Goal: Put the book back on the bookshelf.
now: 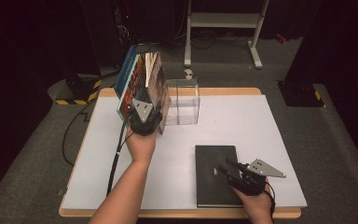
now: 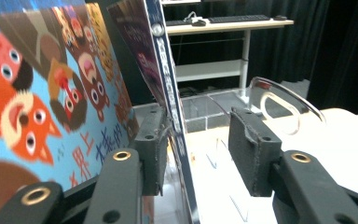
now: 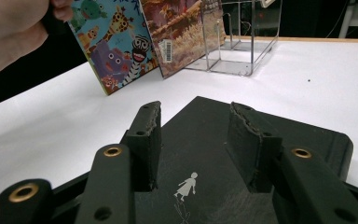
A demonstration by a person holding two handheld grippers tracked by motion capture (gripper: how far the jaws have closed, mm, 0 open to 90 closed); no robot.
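1. Closest to the lens, the person's left forearm (image 1: 126, 191) reaches up from the bottom edge over the white tabletop (image 1: 242, 121). The tabletop is the largest thing in view, with bare room at centre and right for sliding things.
2. Three leaning picture books (image 1: 140, 79) stand at upper left centre of the high view. Their tops tilt toward the upper left and their feet rest on the tabletop just beside the clear box (image 1: 182, 100). They look ready to topple, so the work seems to be steadying them upright against that box.
3. Lying flat at the lower right, the black book (image 1: 212, 186) probably joins the row next. It is best lifted by its near edge, once the row is stable.
4. At the foot of the leaning books, the left tongs (image 2: 200, 126) are released. One pad rests against the blue-spined book and the other stands clear of it. Push gently toward the box, low on the spine, and let go only when nothing sways.
5. Over the black book's cover, the right tongs (image 3: 196, 112) hover, spread apart and grasping nothing. Hold them there until the left hand is free.
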